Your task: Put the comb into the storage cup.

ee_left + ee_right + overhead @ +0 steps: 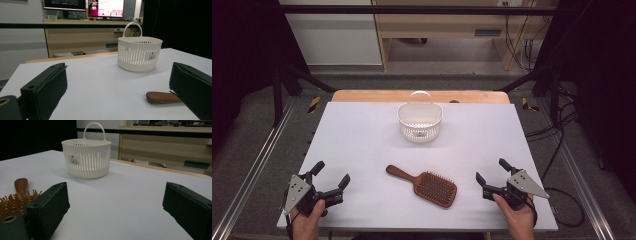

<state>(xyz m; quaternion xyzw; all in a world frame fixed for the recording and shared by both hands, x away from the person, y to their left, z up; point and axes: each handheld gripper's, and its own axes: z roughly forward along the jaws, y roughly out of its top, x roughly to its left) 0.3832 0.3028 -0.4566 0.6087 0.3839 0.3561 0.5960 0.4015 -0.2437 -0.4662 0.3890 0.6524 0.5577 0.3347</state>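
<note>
- Left gripper [331,178]: jaws spread wide, nothing between them, at the near left corner of the white surface [362,140].
- Right gripper [493,173]: jaws likewise wide apart and empty, near right.
- Between the grippers lies a wooden paddle brush [424,185], bristles up, handle pointing left and away, apart from both.
- Beyond, mid-surface, stands a white slotted plastic basket [419,121] with a loop handle; a small label shows on its wall; contents cannot be told.

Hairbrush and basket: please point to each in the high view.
hairbrush [432,188], high view, on the bristle pad.
basket [406,118], high view, on the left of its white rim.
</note>
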